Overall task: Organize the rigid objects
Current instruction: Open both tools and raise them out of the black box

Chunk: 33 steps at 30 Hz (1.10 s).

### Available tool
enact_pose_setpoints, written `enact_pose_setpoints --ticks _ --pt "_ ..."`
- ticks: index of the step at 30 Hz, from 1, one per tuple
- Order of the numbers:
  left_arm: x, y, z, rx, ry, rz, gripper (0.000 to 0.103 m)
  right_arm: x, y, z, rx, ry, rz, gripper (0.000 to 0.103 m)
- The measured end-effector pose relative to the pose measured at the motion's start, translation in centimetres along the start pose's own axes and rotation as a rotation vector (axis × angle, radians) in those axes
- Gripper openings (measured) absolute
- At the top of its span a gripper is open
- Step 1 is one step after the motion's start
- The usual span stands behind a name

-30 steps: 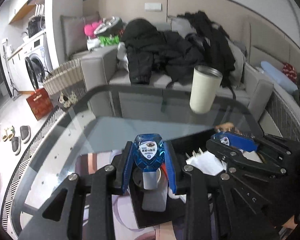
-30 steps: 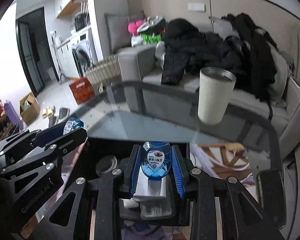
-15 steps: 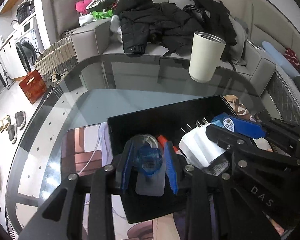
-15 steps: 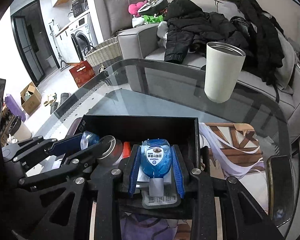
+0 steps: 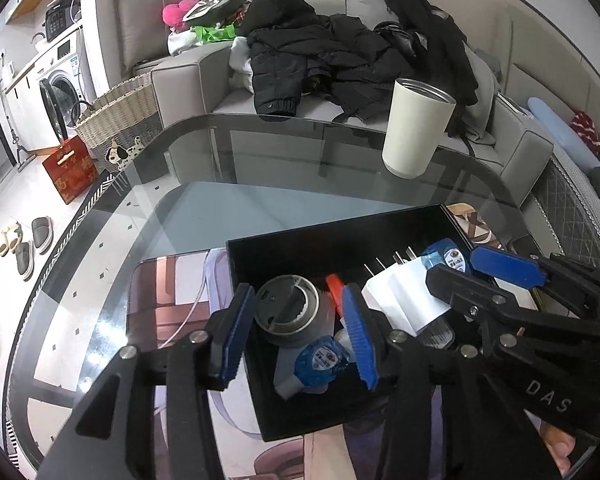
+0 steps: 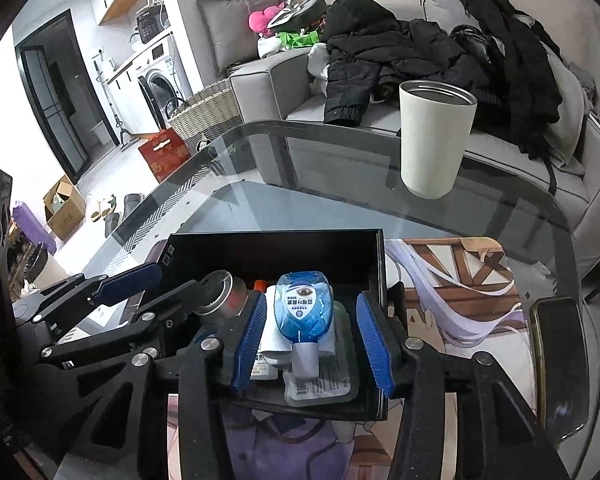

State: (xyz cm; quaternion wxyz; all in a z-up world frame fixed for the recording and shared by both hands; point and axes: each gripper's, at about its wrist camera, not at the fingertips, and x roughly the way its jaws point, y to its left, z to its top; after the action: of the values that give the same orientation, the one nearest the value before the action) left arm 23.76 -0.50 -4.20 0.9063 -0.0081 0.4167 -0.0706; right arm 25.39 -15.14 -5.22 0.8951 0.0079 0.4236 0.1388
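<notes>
A black box [image 5: 340,232] stands on the glass table and holds two small blue bottles. My left gripper [image 5: 298,340] hangs over the box's near left part with its jaws opening. One blue bottle [image 5: 322,360] lies loose between its pads, beside a grey round roll [image 5: 286,312]. My right gripper [image 6: 312,344] is over the box's right part, its jaws also opening. The other blue bottle [image 6: 303,308] rests between them on white packets [image 6: 268,344], and neither pad touches it. In the right wrist view the left gripper's fingers [image 6: 132,280] reach in from the left.
A cream tumbler [image 5: 416,132] stands near the far edge of the table. A dark phone [image 6: 558,364] lies on a printed mat [image 6: 460,280] to the right of the box. A sofa [image 5: 204,80] piled with black clothes sits behind the table.
Both grippers tipped down over the black box. Their jaws parted and let go of the blue bottles, which now lie in the box.
</notes>
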Motion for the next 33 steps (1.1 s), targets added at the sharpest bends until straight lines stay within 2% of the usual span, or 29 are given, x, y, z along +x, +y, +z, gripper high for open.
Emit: enact_pose_setpoints --ticks 4,10,14,19,21,25,30,33 --pt "-0.8 -0.3 -0.3 -0.010 -0.027 0.014 0.057 -1.0 -0.1 -0.2 0.008 -0.007 0.015 0.048" --pt "-2.8 -0.4 -1.0 -0.016 -0.065 0.012 0.063 -3.5 0.4 -0.6 -0.014 -0.058 0.040 0.050" --pt "-4.0 -0.3 -1.8 -0.017 -0.068 0.033 0.076 -5.2 1.0 -1.4 -0.021 -0.062 0.070 0.050" --pt "-5.9 -0.4 -3.6 -0.010 -0.061 0.033 0.077 -7.0 1.8 -2.7 -0.047 -0.068 0.080 0.051" --pt "-6.4 -0.5 -4.3 -0.013 -0.061 0.036 0.083 -7.8 2.2 -3.5 -0.058 -0.068 0.080 0.053" --pt "-7.2 -0.4 -5.5 -0.033 -0.051 0.041 0.085 -8.7 2.6 -5.0 -0.073 -0.060 0.078 0.065" --pt "-7.8 -0.5 -7.2 -0.026 -0.051 0.051 0.085 -9.1 2.5 -6.4 -0.055 -0.033 0.087 0.066" --pt "-8.1 -0.7 -8.2 -0.008 -0.073 0.063 0.085 -9.6 2.9 -7.7 -0.102 -0.059 0.067 0.073"
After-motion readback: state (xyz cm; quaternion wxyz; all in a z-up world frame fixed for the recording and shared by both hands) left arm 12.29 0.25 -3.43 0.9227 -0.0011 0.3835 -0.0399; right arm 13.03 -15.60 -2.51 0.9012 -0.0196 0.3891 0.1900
